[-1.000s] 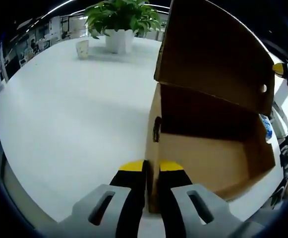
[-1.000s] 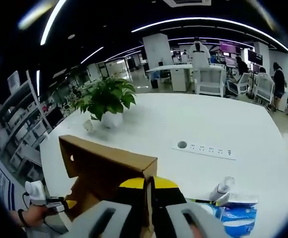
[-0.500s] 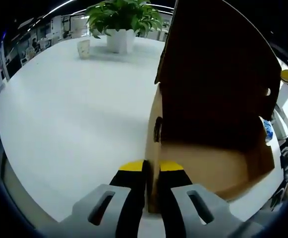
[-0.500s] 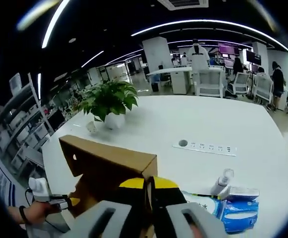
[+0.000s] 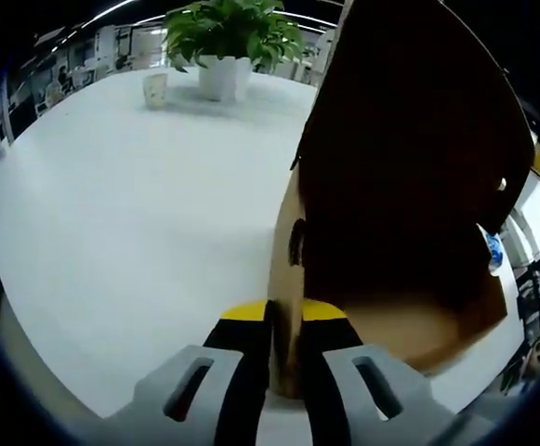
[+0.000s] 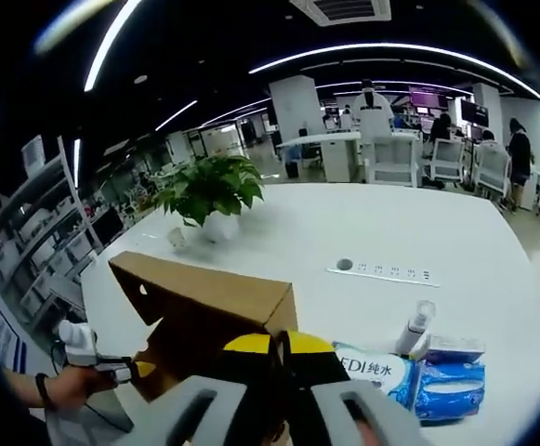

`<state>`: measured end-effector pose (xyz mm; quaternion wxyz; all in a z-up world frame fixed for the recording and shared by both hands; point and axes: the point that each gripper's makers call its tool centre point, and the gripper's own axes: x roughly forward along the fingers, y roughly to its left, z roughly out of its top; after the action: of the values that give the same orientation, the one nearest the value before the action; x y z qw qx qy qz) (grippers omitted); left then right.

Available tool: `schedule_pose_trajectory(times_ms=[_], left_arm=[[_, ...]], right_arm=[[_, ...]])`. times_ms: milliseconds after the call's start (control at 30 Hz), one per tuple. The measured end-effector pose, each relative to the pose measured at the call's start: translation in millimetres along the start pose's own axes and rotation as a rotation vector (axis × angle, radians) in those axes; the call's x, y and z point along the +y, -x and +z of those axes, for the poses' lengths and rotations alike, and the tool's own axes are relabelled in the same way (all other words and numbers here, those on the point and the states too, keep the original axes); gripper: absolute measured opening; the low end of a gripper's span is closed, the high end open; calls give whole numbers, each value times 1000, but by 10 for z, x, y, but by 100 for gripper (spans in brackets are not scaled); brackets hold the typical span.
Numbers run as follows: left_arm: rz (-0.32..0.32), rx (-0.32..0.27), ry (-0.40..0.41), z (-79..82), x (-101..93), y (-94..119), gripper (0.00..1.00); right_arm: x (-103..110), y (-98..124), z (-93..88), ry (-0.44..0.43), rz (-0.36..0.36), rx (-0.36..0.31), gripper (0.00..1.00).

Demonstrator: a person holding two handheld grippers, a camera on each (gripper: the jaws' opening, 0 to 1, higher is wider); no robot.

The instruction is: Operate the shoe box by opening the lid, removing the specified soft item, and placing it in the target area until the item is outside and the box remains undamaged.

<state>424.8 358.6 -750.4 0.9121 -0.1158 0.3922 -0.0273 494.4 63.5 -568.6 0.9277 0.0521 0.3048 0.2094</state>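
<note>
Plainly legible writing is scarce: the blue-and-white wipes pack (image 6: 416,376) lying on the white table (image 6: 418,242) carries "EDI" in blue letters followed by the characters "纯水"; a second blue pack sits just beside it, and a small clear bottle (image 6: 416,327) stands next to them. The brown cardboard shoe box (image 5: 390,269) bears no readable print.

In the left gripper view, the left gripper (image 5: 286,321) has its black, yellow-tipped jaws closed tightly on the near side wall of the shoe box, with the cardboard edge pinched between them. The lid (image 5: 418,130) is raised high and tilted back, its underside dark, and the inside of the box below it lies in shadow, so I cannot tell what it holds. A small slot shows in the box's end wall.

In the right gripper view, the right gripper (image 6: 280,346) is closed on the free corner of the lid, holding it up from above. At lower left of that view, a person's hand (image 6: 72,383) with a dark wristband grips the handle of the other gripper down beside the box.

Farther off on the table stand a potted plant (image 6: 211,192) in a white pot, a small cup (image 6: 176,238) beside it, and a flush power strip (image 6: 383,271).
</note>
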Motion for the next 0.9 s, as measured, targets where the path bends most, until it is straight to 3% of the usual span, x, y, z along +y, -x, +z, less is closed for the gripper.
schedule_pose_trajectory(times_ms=[400,900], left_arm=[[-46,0,-11,-5,-8,3,10],[-85,10,-24,-3,-13,-11,11]], right_arm=[[69,162,-194,-12,6,-60,0],[124,278,-436,14,-32,-73,0]])
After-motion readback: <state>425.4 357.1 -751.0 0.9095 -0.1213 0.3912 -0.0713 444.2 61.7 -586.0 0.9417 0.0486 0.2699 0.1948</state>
